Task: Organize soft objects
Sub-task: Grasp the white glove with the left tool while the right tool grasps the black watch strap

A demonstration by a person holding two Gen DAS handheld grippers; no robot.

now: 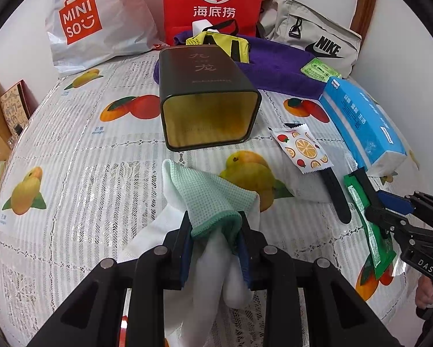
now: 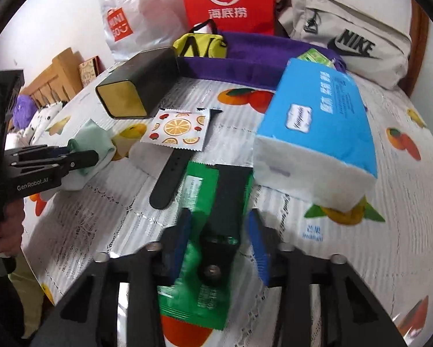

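Your left hand-held gripper (image 1: 215,225) pinches a mint-green waffle-weave cloth (image 1: 213,193) bundled with a white soft cloth (image 1: 216,263), just in front of the open mouth of the dark, gold-lined rectangular tin (image 1: 209,101) lying on its side on the tabletop (image 1: 71,173). The loose white tails hang below the pads; if you push toward the tin, they could catch on its rim or shove the tin back into the purple towel (image 1: 277,69).

Your right hand-held gripper (image 2: 219,231) has its blue pads narrowly spread either side of a green foil packet (image 2: 199,297); whether they press on it you cannot tell. The blue soft tissue pack (image 2: 320,133) sits just beside its right finger, so closing or lifting here could knock it, or snag the black strap (image 2: 170,182) lying nearby.
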